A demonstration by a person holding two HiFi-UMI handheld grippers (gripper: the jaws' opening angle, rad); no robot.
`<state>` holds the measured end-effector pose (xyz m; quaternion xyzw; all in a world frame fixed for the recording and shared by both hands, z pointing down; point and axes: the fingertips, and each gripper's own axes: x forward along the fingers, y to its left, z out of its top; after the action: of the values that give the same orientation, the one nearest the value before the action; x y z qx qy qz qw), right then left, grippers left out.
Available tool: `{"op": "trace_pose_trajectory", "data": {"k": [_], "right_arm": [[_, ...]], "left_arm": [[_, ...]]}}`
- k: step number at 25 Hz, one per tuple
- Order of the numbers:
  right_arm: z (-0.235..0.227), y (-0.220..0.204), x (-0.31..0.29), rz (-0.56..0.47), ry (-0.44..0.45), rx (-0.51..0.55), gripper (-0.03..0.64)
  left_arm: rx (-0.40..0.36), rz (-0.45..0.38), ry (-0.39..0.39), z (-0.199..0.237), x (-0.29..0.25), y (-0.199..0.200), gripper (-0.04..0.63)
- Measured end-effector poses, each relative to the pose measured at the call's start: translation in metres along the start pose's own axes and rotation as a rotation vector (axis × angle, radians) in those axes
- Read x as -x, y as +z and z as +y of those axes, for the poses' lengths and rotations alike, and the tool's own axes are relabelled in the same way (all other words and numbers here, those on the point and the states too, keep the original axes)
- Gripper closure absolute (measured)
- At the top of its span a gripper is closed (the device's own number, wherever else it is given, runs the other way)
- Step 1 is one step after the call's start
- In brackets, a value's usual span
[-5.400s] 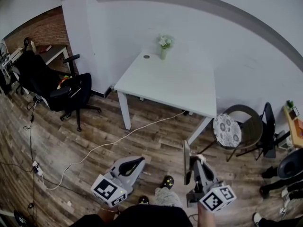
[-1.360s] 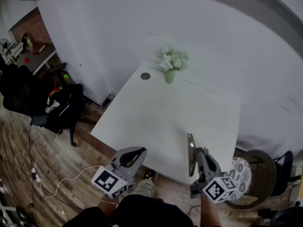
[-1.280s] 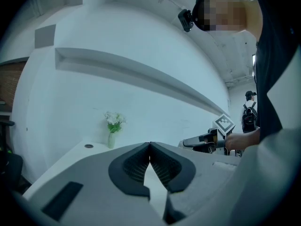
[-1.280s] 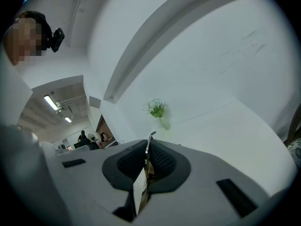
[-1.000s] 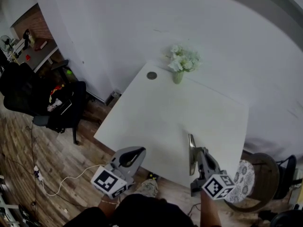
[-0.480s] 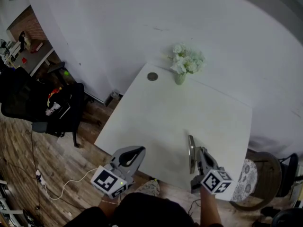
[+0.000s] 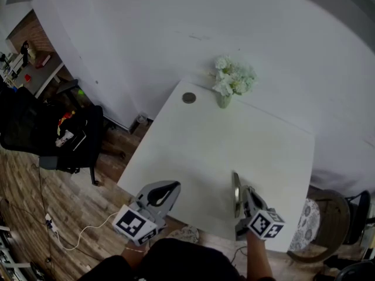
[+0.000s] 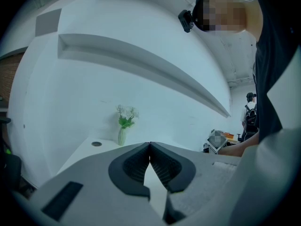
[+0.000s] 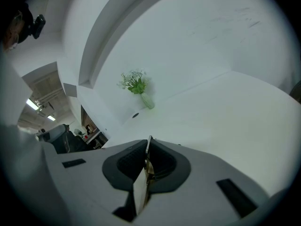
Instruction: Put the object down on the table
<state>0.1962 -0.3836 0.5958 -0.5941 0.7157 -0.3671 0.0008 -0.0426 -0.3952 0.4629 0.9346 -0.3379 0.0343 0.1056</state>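
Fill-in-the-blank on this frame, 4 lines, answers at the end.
1. The right gripper is ____ on a thin flat object.
2. The left gripper has its jaws together and holds ____.
3. The vase of flowers stands on the white ____.
4. In the head view, the round grommet lies to the vase's ____.
Answers: shut; nothing; table; left.

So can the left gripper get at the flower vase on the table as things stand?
Probably yes: only bare table lies between the left gripper and the flower vase at the far side. Its jaws are together and empty.
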Motion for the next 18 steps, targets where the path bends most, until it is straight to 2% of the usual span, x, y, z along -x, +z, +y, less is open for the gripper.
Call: {"op": "trace_pose_trajectory", "data": {"k": [18], "right_arm": [[-0.023, -0.012, -0.016, 0.05, -0.034, -0.048, 0.603]], "left_arm": [[0.0, 0.028, -0.019, 0.011, -0.021, 0.003, 0.595]]}}
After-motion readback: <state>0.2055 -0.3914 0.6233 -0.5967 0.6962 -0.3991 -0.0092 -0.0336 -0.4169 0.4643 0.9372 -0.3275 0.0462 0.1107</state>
